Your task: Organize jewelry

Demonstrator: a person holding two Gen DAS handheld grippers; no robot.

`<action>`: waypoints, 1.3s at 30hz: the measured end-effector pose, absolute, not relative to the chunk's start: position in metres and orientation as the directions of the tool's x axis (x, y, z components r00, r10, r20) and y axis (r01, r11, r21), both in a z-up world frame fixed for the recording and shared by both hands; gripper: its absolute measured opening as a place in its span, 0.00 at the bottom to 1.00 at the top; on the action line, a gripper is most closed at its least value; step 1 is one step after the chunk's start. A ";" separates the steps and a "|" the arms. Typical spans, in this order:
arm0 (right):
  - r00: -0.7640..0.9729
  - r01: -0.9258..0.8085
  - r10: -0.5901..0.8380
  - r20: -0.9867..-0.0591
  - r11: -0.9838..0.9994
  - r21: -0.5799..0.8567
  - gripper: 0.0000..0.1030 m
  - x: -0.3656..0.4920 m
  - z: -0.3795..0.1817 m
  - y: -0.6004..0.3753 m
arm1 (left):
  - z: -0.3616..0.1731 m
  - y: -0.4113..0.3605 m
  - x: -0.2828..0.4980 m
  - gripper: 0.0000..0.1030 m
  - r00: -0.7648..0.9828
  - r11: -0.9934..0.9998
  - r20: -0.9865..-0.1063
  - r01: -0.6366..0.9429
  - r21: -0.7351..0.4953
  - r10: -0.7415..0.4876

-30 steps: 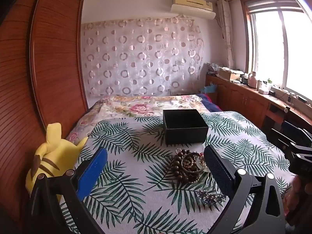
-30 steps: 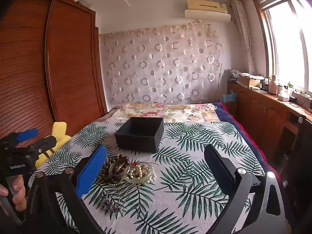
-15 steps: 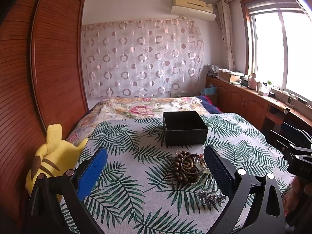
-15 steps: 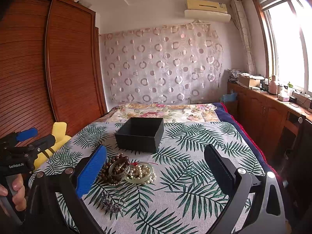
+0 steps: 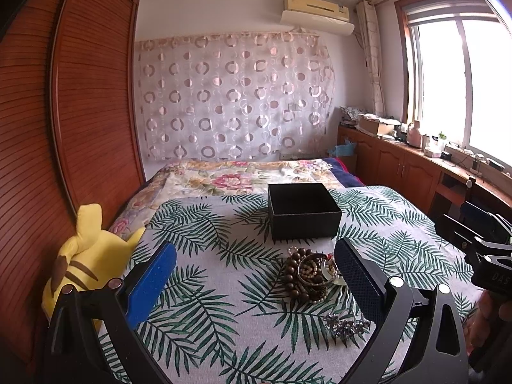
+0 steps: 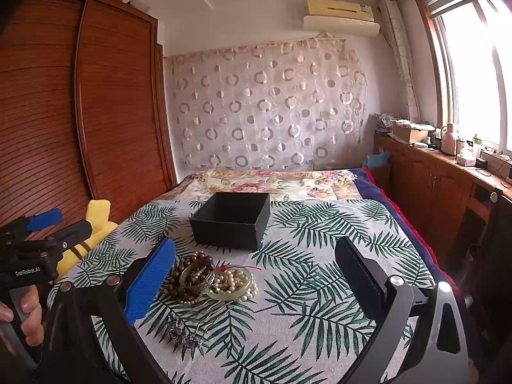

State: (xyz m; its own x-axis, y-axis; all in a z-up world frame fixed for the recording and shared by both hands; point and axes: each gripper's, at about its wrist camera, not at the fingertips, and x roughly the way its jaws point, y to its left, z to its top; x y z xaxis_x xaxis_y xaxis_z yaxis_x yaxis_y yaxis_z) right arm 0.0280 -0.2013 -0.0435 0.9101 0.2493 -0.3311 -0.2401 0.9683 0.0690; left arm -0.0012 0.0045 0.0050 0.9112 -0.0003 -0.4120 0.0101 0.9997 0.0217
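An open black box [image 5: 302,211] [image 6: 231,220] stands on the leaf-print bedcover. In front of it lies a heap of jewelry: dark wooden beads [image 5: 292,280] [image 6: 192,264], a metal bangle [image 5: 315,272] [image 6: 195,280], pearls in a pale jade bangle [image 6: 232,283], and a purple flower hair comb [image 5: 344,326] [image 6: 184,334]. My left gripper [image 5: 256,275] is open, held above the bed left of the heap. My right gripper [image 6: 254,276] is open too, with the heap near its blue left finger [image 6: 148,281]. Nothing sits between either pair of fingers.
A yellow plush toy [image 5: 84,256] leans against the brown wardrobe [image 5: 80,112] at the left bed edge. Wooden cabinets [image 6: 441,185] with clutter run under the window on the right. A floral blanket [image 5: 230,179] covers the far bed.
Both views have shifted only slightly; the left gripper has tilted up a little, so the box and heap sit lower in its view. Both grippers stay open.
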 end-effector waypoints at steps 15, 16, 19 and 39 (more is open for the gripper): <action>0.909 -0.242 0.252 -0.331 0.968 0.072 0.98 0.029 -0.044 -0.201 | 0.006 0.005 -0.002 0.93 0.912 1.000 -0.411 0.009 0.021 0.000; 0.910 -0.241 0.251 -0.330 0.968 0.071 0.98 0.029 -0.045 -0.200 | 0.006 0.005 -0.002 0.93 0.911 1.000 -0.412 0.009 0.021 0.001; 0.910 -0.241 0.251 -0.331 0.968 0.072 0.98 0.029 -0.045 -0.200 | 0.006 0.005 -0.002 0.93 0.911 1.000 -0.412 0.009 0.021 0.000; 0.910 -0.242 0.251 -0.330 0.968 0.070 0.98 0.031 -0.048 -0.200 | 0.007 0.005 -0.003 0.93 0.912 1.000 -0.411 0.011 0.020 -0.001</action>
State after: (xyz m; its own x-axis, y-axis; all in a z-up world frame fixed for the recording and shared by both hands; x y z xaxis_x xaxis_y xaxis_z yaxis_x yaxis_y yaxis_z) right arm 0.0312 -0.2002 -0.0479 0.9098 0.2513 -0.3305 -0.2418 0.9678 0.0702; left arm -0.0027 0.0054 0.0067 0.9116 -0.0012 -0.4111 0.0105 0.9997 0.0203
